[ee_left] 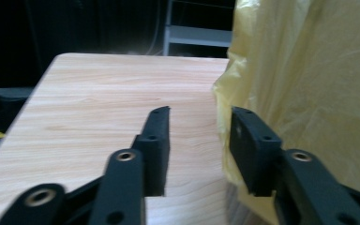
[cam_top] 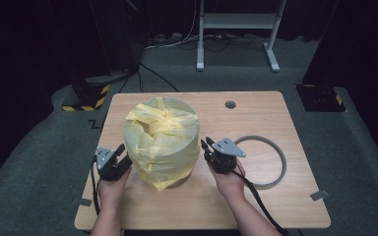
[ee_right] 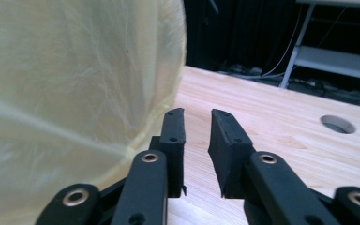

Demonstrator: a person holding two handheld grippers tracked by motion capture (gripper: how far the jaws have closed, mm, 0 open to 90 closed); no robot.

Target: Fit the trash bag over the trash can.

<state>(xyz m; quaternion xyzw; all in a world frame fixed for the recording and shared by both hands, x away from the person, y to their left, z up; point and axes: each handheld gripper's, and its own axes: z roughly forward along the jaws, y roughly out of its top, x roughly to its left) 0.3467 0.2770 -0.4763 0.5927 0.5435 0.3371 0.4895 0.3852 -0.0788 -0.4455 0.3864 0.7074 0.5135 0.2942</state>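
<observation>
A round bin lined with a crumpled yellow plastic bag (cam_top: 161, 142) stands on the wooden table (cam_top: 256, 113), left of its middle. My left gripper (cam_top: 123, 151) sits at the bin's left side, low by its base. In the left gripper view the left gripper (ee_left: 199, 112) is open with bare table between the jaws, and the yellow bag (ee_left: 309, 70) hangs just past the right jaw. My right gripper (cam_top: 206, 145) is at the bin's right side. In the right gripper view the right gripper (ee_right: 198, 112) shows a narrow empty gap, with the bag (ee_right: 75, 70) close on its left.
A grey ring (cam_top: 282, 164) lies flat on the table to the right of my right hand. A round cable hole (cam_top: 230, 104) sits near the far edge, the same hole (ee_right: 338, 124) showing in the right gripper view. Dark stands and a white frame (cam_top: 236, 22) stand on the floor beyond.
</observation>
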